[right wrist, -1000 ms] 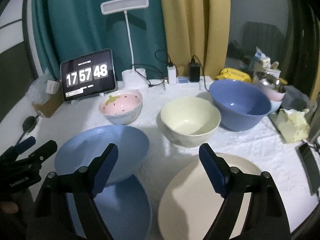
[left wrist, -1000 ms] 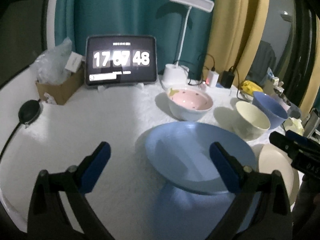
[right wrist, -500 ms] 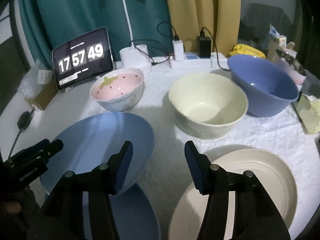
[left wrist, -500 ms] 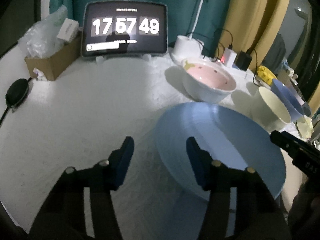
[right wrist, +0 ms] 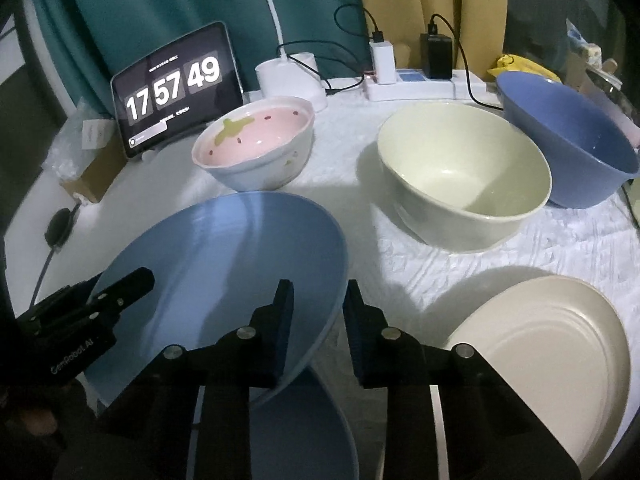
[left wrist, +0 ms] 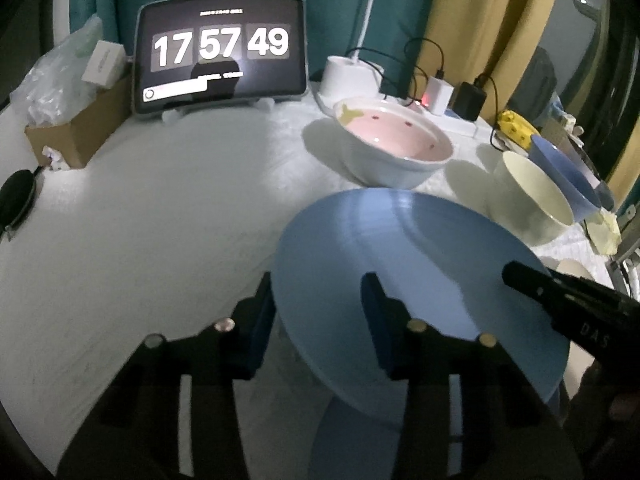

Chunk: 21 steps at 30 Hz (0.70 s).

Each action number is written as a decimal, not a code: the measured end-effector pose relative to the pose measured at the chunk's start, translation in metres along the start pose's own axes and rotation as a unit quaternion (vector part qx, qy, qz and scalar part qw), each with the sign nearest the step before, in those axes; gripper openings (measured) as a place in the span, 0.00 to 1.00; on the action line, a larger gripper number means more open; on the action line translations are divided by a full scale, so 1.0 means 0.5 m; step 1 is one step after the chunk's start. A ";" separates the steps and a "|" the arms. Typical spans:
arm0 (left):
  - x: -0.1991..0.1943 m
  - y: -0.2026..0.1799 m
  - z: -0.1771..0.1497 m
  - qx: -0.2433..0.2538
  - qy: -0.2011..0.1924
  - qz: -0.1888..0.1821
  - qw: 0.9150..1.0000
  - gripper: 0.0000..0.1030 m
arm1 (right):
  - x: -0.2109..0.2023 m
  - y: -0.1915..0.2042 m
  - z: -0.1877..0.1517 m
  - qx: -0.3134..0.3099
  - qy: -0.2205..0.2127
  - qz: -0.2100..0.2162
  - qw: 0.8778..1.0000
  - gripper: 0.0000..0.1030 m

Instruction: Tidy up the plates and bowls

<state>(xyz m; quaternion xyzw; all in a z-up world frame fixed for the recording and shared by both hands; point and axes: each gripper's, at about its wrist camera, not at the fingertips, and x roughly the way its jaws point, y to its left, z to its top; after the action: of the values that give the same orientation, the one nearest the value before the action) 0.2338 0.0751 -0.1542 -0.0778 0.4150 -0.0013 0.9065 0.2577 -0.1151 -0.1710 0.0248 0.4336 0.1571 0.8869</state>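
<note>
Both grippers have come down and their jaws are closing on the blue plate [right wrist: 224,264] from each side. At the bottom middle, the right gripper [right wrist: 318,320] has its rim between the pads; the left gripper [left wrist: 318,320] does too. I cannot tell if they pinch it. Farther up sit the cream bowl [right wrist: 464,176], pink bowl [right wrist: 256,140] and clock [left wrist: 220,48].

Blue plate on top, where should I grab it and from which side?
Take its thin rim, from opposite sides. The top blue plate sits tilted over a second blue plate, so its edge is lifted clear. The left gripper and right gripper straddle opposite edges, jaws closing, rim between them.
</note>
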 end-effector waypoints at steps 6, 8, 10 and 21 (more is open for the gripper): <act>-0.019 -0.009 -0.010 0.004 -0.002 0.000 1.000 0.41 | -0.020 -0.007 -0.007 -0.001 -0.010 -0.006 1.000 0.22; -0.030 -0.014 -0.013 0.006 -0.007 0.000 1.000 0.41 | -0.030 -0.009 -0.009 -0.001 -0.016 -0.007 1.000 0.22; -0.041 -0.019 -0.016 0.010 -0.013 0.001 1.000 0.41 | -0.041 -0.009 -0.012 -0.002 -0.022 -0.008 1.000 0.22; -0.094 -0.055 -0.034 0.024 -0.033 0.003 0.999 0.41 | -0.098 -0.023 -0.037 0.004 -0.049 -0.008 0.999 0.22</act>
<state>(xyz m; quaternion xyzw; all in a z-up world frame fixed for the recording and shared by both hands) 0.1918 0.0489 -0.1257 -0.0545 0.3849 -0.0066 0.9213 0.2181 -0.1427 -0.1473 0.0329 0.3907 0.1470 0.9081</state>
